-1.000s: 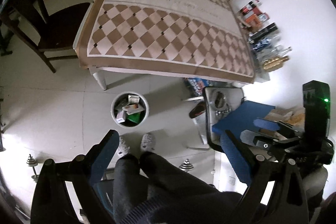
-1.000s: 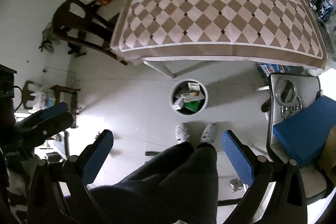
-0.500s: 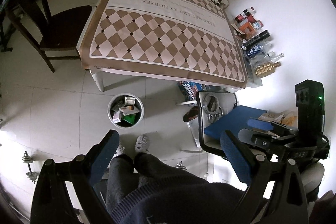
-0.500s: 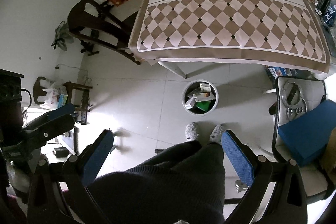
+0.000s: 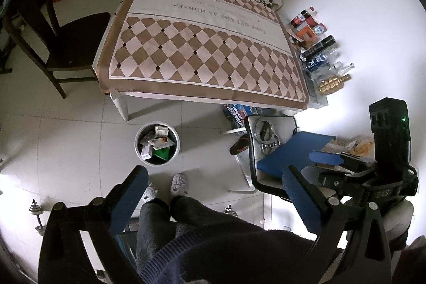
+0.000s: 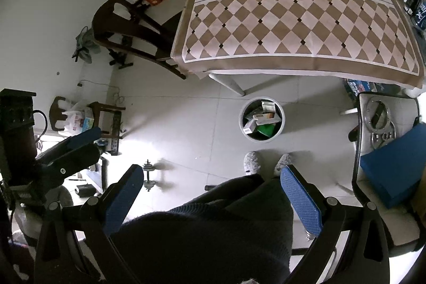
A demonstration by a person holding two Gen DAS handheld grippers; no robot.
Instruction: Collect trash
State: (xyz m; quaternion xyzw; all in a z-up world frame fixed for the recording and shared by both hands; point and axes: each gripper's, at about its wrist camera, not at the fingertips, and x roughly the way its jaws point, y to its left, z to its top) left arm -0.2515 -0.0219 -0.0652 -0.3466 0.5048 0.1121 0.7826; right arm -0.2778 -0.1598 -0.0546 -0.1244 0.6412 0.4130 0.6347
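Note:
A round white trash bin [image 5: 157, 143] stands on the tiled floor in front of the table; it holds several small cartons and a green packet. It also shows in the right wrist view [image 6: 262, 119]. My left gripper [image 5: 215, 200] is open and empty, held high above the floor over the person's legs. My right gripper [image 6: 213, 196] is open and empty, also high above the legs. Each gripper shows at the edge of the other's view. The table [image 5: 202, 49] carries only a diamond-patterned cloth.
A dark wooden chair [image 5: 53, 44] stands left of the table. A black chair with a blue box [image 5: 295, 153] and metal rings is on the right. Bottles and boxes [image 5: 319, 55] line the wall. Dumbbells [image 6: 149, 175] lie on the floor.
Both grippers have risen and pulled back from the table, so the bin and table look smaller. Both stay open and empty.

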